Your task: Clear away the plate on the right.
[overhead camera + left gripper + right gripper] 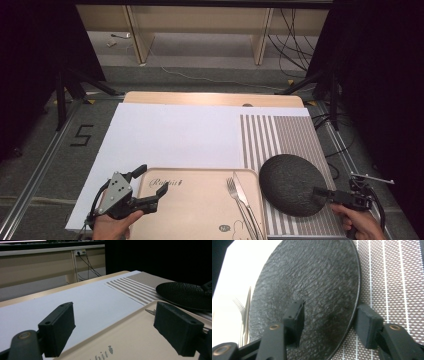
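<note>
My right tongs (pixel 320 192) straddle the near right rim of the black plate (pixel 291 184): in the right gripper view 1 jaw stands over the plate's textured face and the other just outside the rim, above the striped mat (pixel 392 277). The jaws are apart and not yet pressing on the rim, so I judge no grip is made.

The plate lies on the striped mat at the worktop's near right corner, its left edge beside the beige tray (pixel 200 210). It sits flat, not lifted.

My left tongs (pixel 142 192) are wide apart at the tray's far left corner, 1 jaw over the white sheet (pixel 95 297) and 1 over the tray, clamped on nothing.

1 fork (pixel 235 197) and 1 knife (pixel 245 197) lie side by side on the tray's right part, untouched.

Assessment: the work is at an early stage. Approach to the plate is complete; closing on the rim, lifting and placing remain outstanding.
</note>
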`<state>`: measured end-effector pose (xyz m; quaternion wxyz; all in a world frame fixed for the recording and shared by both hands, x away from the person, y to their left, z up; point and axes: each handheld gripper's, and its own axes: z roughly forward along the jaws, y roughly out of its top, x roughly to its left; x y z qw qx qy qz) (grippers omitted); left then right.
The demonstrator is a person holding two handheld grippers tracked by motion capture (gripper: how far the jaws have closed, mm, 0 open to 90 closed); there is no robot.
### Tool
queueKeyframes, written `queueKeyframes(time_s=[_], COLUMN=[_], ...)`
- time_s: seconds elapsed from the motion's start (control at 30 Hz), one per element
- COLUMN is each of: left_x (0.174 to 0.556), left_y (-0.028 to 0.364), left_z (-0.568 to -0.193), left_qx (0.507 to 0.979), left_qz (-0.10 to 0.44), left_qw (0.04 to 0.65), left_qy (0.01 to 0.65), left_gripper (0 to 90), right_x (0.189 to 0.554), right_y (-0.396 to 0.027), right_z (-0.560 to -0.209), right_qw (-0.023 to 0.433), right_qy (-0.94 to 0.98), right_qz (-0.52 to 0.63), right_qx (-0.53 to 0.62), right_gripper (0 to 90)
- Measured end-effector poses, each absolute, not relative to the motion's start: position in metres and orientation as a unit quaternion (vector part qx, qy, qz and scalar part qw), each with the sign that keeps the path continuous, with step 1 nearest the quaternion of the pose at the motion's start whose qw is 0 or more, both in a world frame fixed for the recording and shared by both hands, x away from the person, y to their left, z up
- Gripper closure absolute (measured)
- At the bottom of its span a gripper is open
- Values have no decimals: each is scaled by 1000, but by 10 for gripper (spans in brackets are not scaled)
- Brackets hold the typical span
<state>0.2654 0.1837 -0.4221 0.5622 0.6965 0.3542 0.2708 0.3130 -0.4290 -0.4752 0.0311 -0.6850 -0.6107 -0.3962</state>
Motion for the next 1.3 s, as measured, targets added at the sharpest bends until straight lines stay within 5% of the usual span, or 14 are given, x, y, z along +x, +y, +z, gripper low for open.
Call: queueKeyframes(time_s=[0.37,0.6,1.3], left_x=[265,265,265], left_y=[183,183,183], left_z=[-422,-422,-422], left_qx=[698,697,697], left_qz=[271,271,272], left_qw=[562,562,562], left_qy=[352,352,352], left_gripper=[164,165,173], right_x=[314,313,308], right_y=[-433,-437,-447], right_z=[-479,-482,-479], right_qw=[46,44,83], right_qy=[-584,-565,-494], right_qz=[-406,-400,-469], right_qx=[-701,-720,-727], right_gripper=[542,707,833])
